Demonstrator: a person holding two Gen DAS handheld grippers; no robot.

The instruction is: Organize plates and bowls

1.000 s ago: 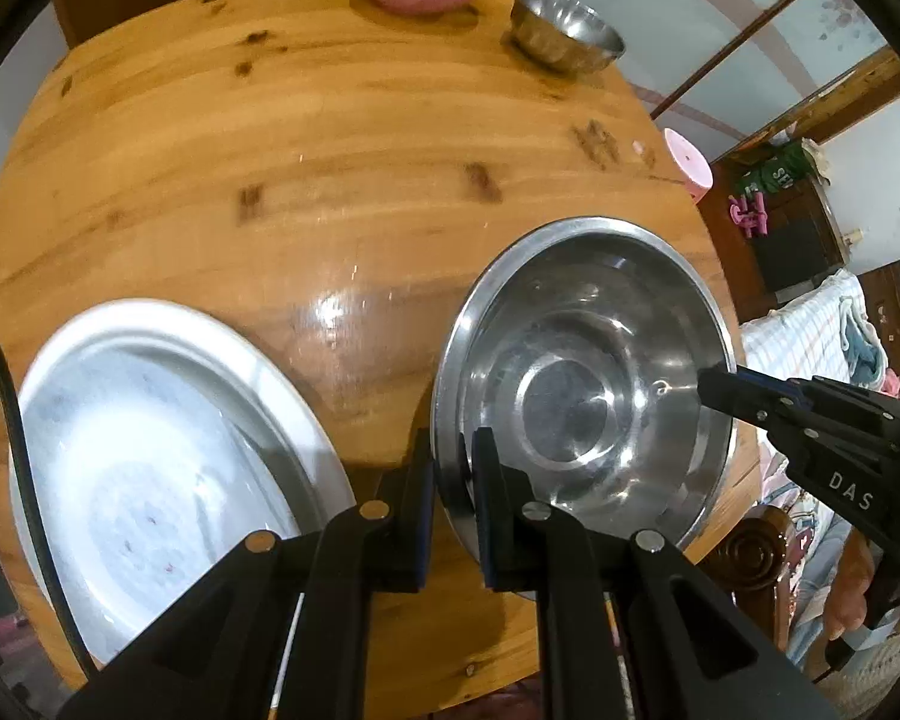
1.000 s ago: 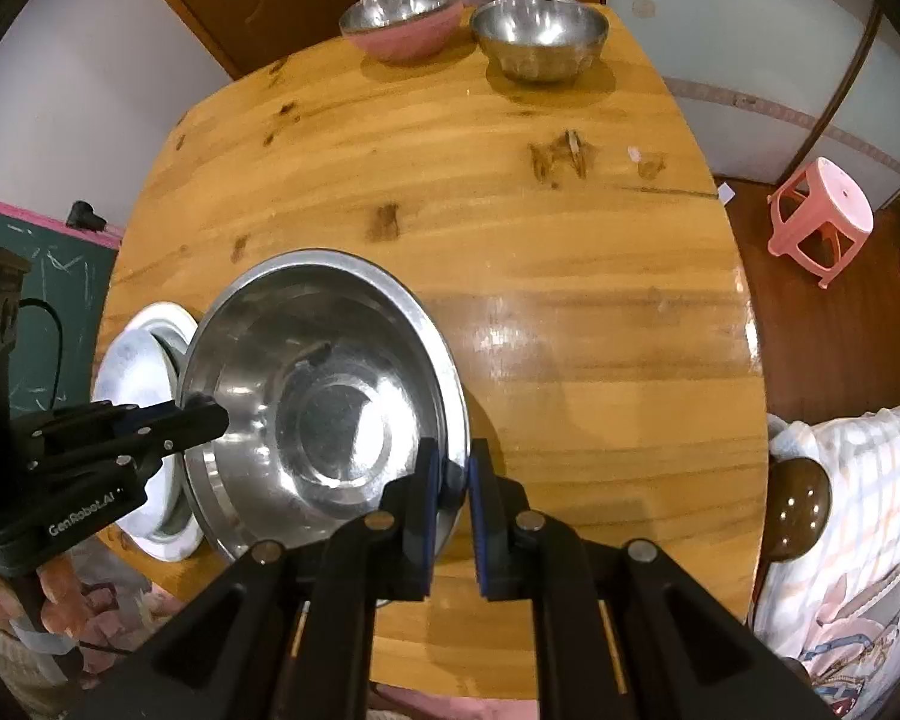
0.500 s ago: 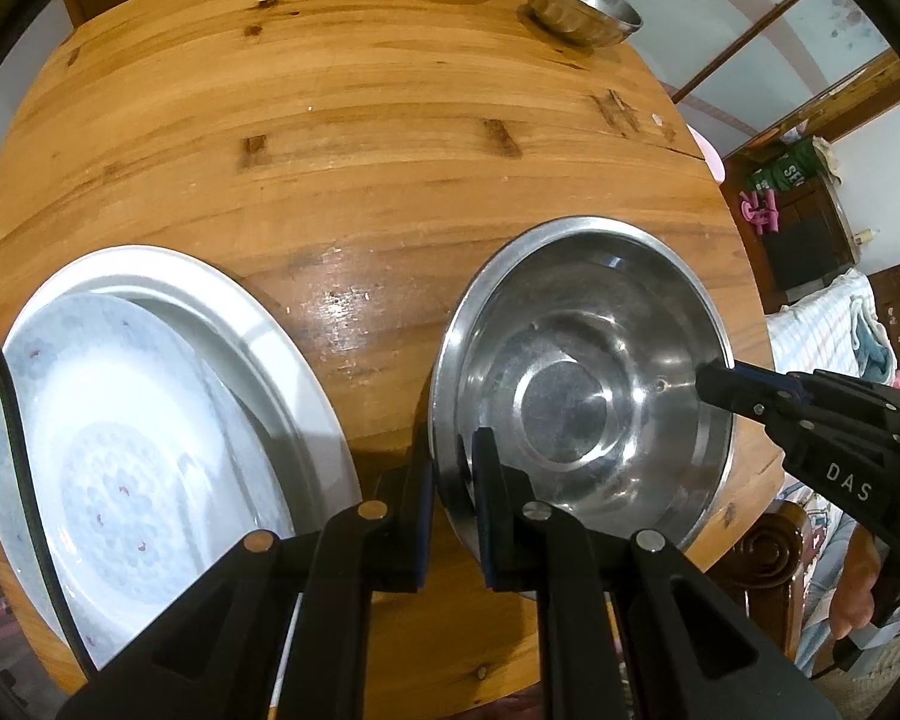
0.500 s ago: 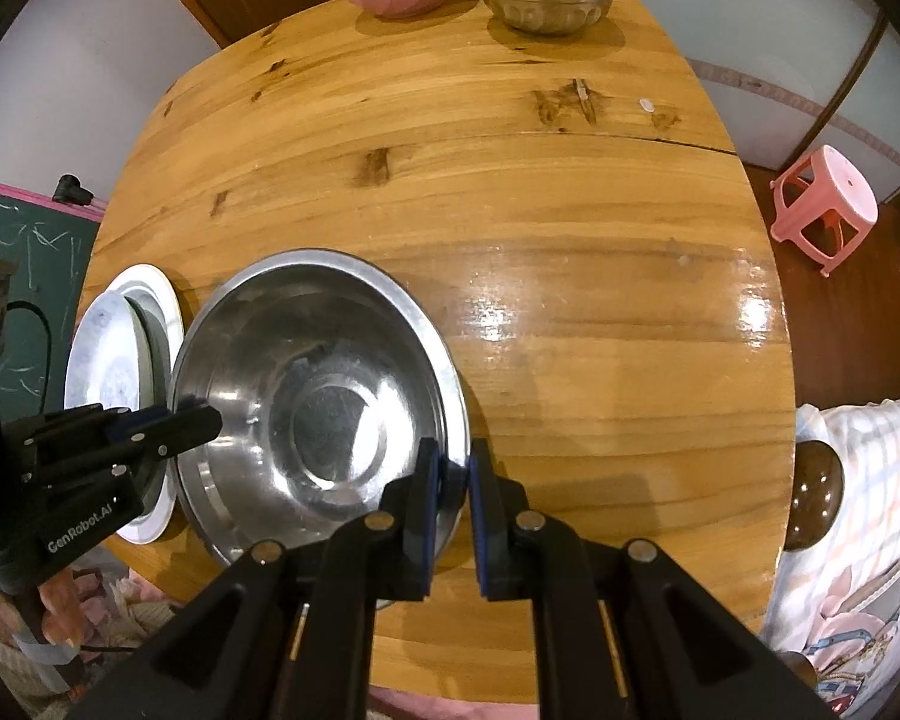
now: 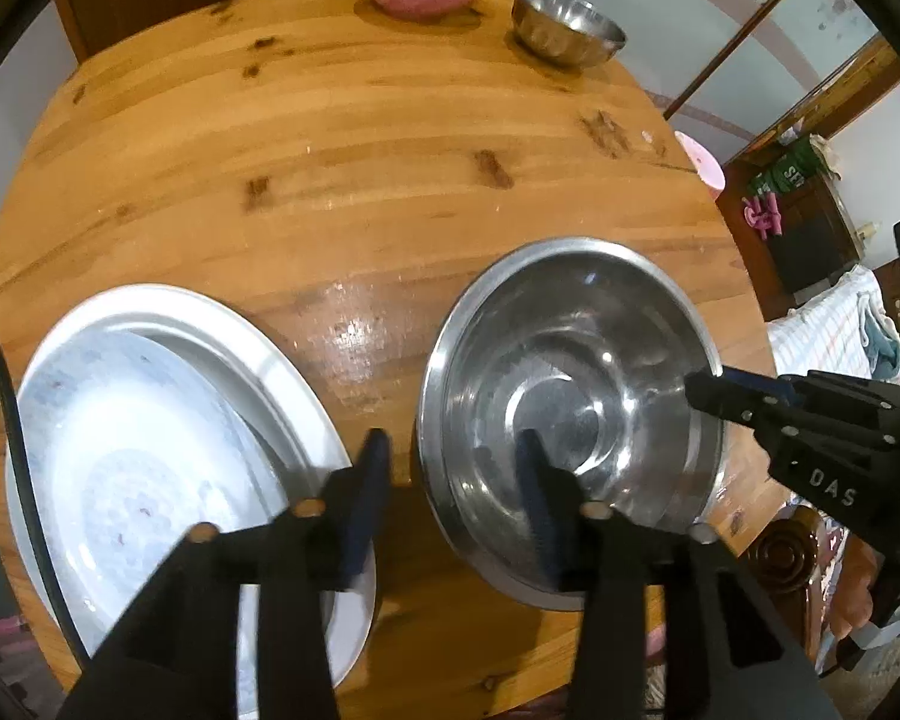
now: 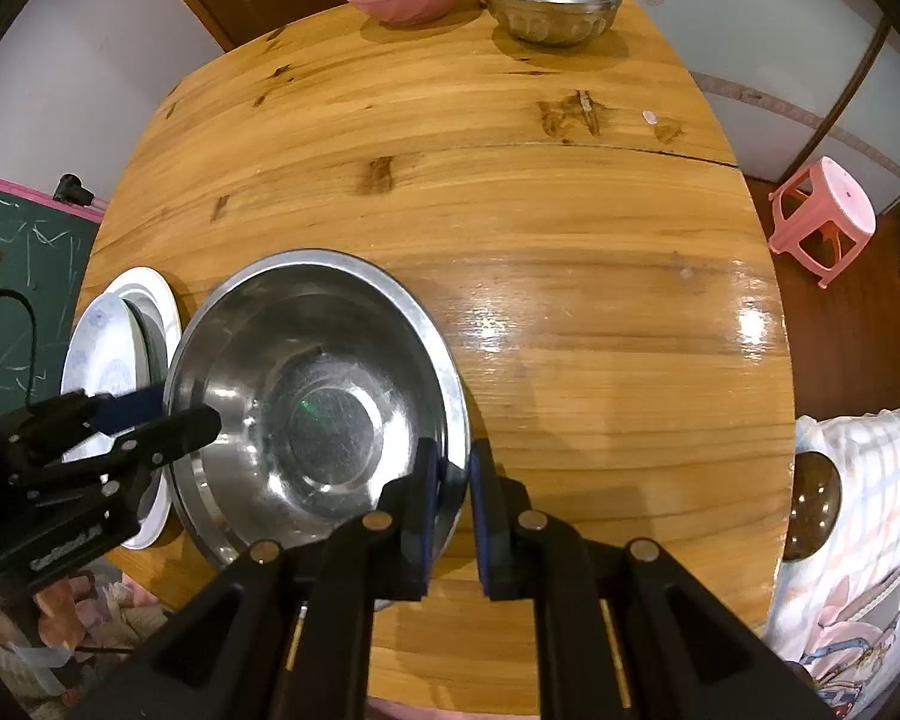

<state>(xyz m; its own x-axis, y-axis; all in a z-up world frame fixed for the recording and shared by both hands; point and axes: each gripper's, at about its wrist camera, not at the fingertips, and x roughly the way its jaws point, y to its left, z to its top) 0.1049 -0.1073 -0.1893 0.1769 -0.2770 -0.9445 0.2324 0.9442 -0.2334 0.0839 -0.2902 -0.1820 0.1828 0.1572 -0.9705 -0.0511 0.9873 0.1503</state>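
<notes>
A large steel basin [image 6: 306, 408] sits on a round wooden table [image 6: 570, 300], its near rim pinched by the right gripper [image 6: 450, 468]. The left gripper [image 6: 168, 414], jaws just opened, straddles the far rim beside stacked white plates [image 6: 111, 354].

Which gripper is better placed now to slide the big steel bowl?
Right gripper: its pads clamp the big steel bowl's rim. The left gripper has just been opening around the rim, without pressing.

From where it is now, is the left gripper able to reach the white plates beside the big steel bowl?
Probably yes. The left gripper, its jaws just opened off the big steel bowl rim, sits right next to the white plates, and nothing lies between them. The right gripper grips the far rim.
</notes>
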